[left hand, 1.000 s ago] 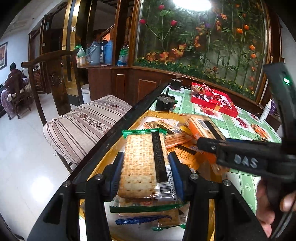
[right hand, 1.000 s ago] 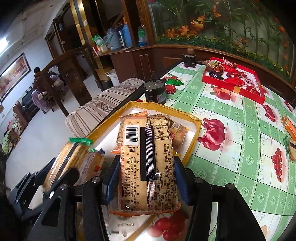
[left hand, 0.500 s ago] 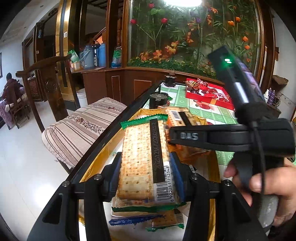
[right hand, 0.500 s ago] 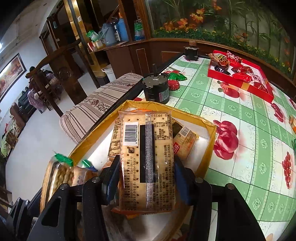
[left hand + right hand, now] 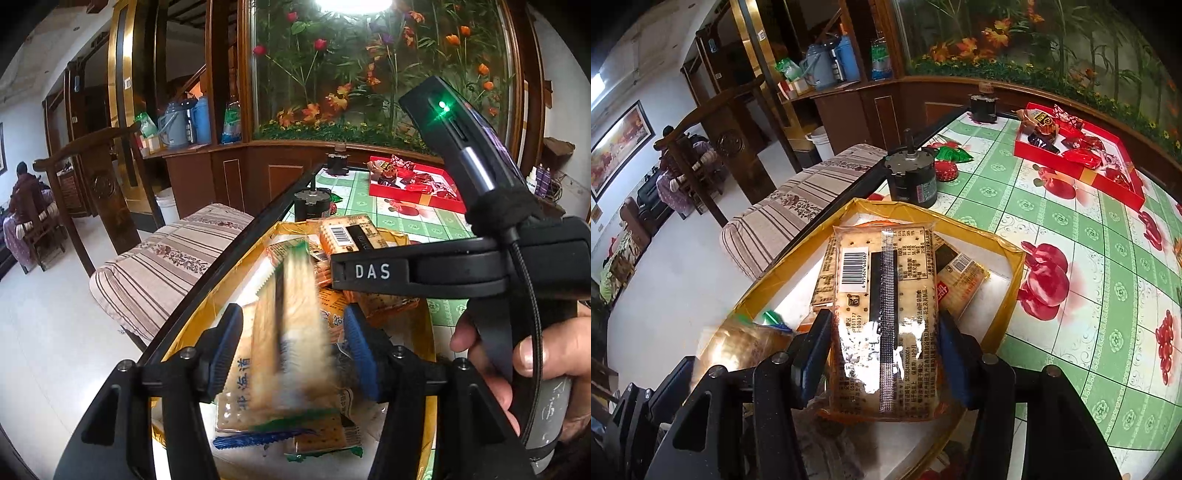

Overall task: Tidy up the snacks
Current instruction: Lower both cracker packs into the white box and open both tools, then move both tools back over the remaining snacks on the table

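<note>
In the left wrist view my left gripper (image 5: 291, 321) hangs over the yellow-rimmed tray (image 5: 430, 339). Its jaws are opening. A green-edged cracker packet (image 5: 295, 306), blurred and tipped on edge, sits between them with a gap to each pad. Several packets lie in the tray below. My right gripper (image 5: 882, 325) holds an orange-edged cracker packet (image 5: 882, 295) flat, barcode up, just above the same tray (image 5: 1008, 295). Its jaws are starting to open, but both pads still touch the packet's sides. The right gripper's black body (image 5: 373, 273) crosses the left view.
A black motor-like cylinder (image 5: 912, 181) stands just beyond the tray. A red tray of sweets (image 5: 1082, 173) sits farther back on the green chequered tablecloth (image 5: 1108, 295). A striped cushioned chair (image 5: 798, 214) stands along the table's left edge. A hand (image 5: 535, 362) grips the right handle.
The left jaws have widened and the green-edged packet has come loose, tipping onto its edge. The right gripper has moved a little farther over the tray with its packet.
</note>
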`<action>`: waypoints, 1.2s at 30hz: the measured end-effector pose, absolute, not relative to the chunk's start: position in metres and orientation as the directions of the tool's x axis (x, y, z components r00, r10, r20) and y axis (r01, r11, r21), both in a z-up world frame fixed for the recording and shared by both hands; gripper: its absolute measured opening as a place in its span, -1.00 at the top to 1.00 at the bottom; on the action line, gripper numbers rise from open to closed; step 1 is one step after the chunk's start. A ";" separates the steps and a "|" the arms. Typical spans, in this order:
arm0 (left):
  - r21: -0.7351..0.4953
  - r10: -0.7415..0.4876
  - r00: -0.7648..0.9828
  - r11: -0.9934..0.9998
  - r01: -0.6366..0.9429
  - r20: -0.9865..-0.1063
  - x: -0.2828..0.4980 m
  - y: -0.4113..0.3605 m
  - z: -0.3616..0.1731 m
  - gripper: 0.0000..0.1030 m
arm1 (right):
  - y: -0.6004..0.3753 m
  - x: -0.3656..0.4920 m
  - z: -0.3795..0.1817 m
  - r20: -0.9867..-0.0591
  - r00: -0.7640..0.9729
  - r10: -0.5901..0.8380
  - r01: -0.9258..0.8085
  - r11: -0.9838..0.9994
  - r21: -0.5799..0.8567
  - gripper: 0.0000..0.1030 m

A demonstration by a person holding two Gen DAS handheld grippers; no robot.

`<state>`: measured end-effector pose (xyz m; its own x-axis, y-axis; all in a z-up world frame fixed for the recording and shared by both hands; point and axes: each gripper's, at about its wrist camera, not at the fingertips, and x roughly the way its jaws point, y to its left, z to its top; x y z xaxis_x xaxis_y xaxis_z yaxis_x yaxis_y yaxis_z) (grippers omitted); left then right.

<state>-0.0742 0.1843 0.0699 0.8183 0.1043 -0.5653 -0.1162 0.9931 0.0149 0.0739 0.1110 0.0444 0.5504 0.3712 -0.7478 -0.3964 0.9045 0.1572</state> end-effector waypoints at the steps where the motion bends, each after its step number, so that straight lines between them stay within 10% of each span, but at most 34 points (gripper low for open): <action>1: 0.021 0.109 0.819 0.993 -0.117 -0.564 -0.074 0.183 0.070 -0.10 | 0.111 0.073 0.045 -0.747 0.554 0.368 -0.398 0.905 0.151 -0.17; 36: 0.046 0.136 0.857 0.990 -0.130 -0.497 -0.097 0.173 0.096 -0.37 | 0.080 0.036 0.086 -0.660 0.611 0.437 -0.433 0.883 0.183 -0.31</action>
